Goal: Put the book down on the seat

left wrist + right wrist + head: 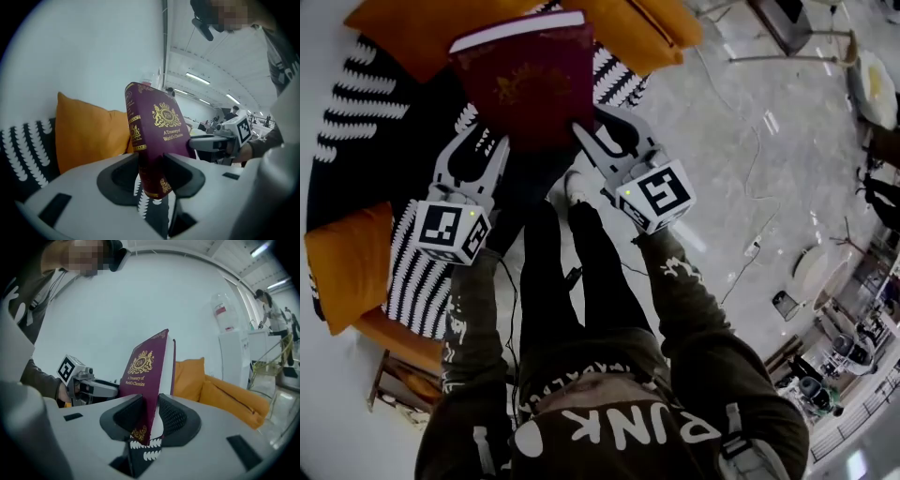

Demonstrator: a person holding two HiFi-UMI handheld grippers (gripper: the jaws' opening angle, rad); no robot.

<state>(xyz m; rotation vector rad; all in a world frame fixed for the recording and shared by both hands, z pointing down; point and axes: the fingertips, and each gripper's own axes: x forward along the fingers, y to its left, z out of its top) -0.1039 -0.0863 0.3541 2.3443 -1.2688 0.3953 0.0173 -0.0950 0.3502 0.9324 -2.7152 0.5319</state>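
A maroon hardback book (528, 82) with gold print is held level above the seat (403, 112), a black cushion with white markings. My left gripper (492, 142) is shut on the book's near left corner, and the spine (136, 136) stands between its jaws. At the near right corner my right gripper (592, 136) is shut on the book (147, 376), pinching the cover and pages. In the left gripper view the book (159, 140) rises upright and the right gripper (220, 140) shows behind it. The left gripper (82, 380) appears at the left of the right gripper view.
Orange cushions lie around the seat: one at the back (431, 28), one at the back right (642, 33), one at the front left (347, 267). A pale marble floor (750, 159) with a cable lies to the right. The person's legs (572, 272) stand before the seat.
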